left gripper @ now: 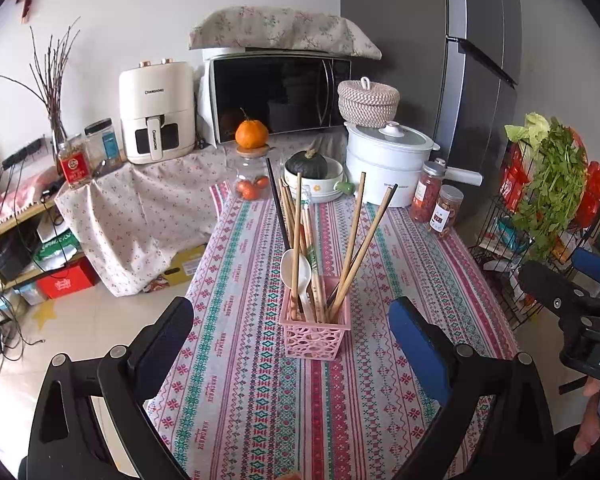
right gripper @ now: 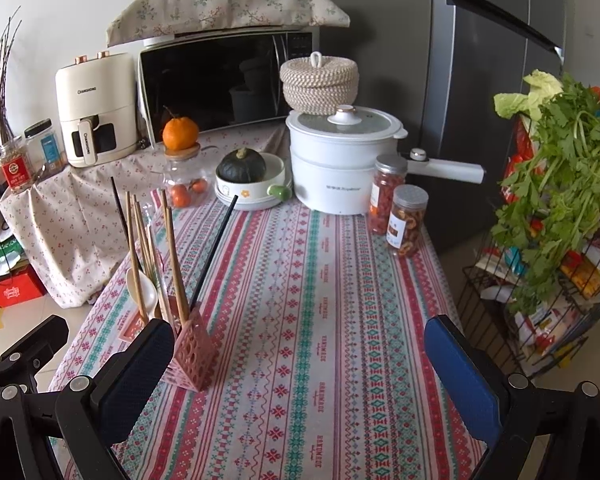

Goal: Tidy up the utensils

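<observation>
Left fingers [left gripper: 184, 320] spread wide, nothing held; right fingers [right gripper: 456, 344] likewise. Holder [left gripper: 315, 330] upright on worktop [left gripper: 400, 248], chopsticks [left gripper: 354, 236] splayed: best gathered, holder steadied.

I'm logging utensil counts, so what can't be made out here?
- Lower ends of the chopsticks: left wrist view, hidden inside the pink holder.
- White spoon handle: both views, hidden inside the holder.
- Holder's near side: right wrist view, covered by the right tool finger.

Surface [right gripper: 312, 320] with striped patterned cloth. Pink utensil basket [left gripper: 315, 336] mid-surface near left edge. Far edge: glass jar [left gripper: 252, 184], bowl [left gripper: 320, 190], white pot [left gripper: 386, 168]. Two snack jars [right gripper: 398, 208] at far right corner.
</observation>
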`<state>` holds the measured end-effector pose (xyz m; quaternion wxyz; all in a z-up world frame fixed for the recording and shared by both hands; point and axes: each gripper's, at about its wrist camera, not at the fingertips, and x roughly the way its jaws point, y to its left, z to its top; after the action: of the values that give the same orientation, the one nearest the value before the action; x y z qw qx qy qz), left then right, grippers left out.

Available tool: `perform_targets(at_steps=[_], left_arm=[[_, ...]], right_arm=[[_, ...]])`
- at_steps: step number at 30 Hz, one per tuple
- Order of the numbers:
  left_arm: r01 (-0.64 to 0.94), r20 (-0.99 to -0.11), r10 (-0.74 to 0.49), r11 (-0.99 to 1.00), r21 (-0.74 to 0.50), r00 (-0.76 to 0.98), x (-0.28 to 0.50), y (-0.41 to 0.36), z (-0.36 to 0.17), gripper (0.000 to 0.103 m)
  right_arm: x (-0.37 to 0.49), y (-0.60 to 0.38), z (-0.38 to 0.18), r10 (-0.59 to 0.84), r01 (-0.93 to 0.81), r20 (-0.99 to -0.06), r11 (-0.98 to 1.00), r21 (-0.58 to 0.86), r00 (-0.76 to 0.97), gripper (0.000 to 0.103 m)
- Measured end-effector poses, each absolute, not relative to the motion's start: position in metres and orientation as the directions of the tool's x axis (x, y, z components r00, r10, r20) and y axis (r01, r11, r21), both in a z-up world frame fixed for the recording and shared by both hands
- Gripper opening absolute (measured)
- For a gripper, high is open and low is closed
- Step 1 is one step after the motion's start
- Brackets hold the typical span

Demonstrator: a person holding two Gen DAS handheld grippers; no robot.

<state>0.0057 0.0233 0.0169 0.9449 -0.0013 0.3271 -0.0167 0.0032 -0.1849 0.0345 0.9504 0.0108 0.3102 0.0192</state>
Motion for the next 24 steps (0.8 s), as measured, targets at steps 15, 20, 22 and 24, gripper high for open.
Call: perform_targets(at_steps=[15, 20, 22, 24], left_arm=[[0.029, -0.618, -0.032, 0.999, -0.015, 0.785, 0.0047, 0.0241, 0.0193, 0.1], [0.029, -0.622, -0.033, 0.999, -0.016, 0.783, 0.0046, 0.0245, 0.0195, 0.1], [0.028, -0.625, -0.032, 0.999, -0.017, 0.78, 0.004, 0.024, 0.0187, 0.1], [0.029, -0.627, -0.033, 0.999, -0.017, 0.779, 0.0037, 0.0235, 0.0187, 0.1]], right_arm=[[0.0064, -0.1836, 0.0323, 0.048, -0.034, -0.599, 0.999, 0.035, 0.8, 0.103], [0.0065, -0.1842, 0.0318, 0.047, -0.033, -0.598, 0.999, 0.034, 0.8, 0.103], [0.0065, -0.1842, 0.0318, 0.046, -0.033, -0.599, 0.999, 0.033, 0.8, 0.103], [0.0065, -0.1843, 0.0318, 0.046, -0.033, -0.599, 0.999, 0.033, 0.799, 0.103]])
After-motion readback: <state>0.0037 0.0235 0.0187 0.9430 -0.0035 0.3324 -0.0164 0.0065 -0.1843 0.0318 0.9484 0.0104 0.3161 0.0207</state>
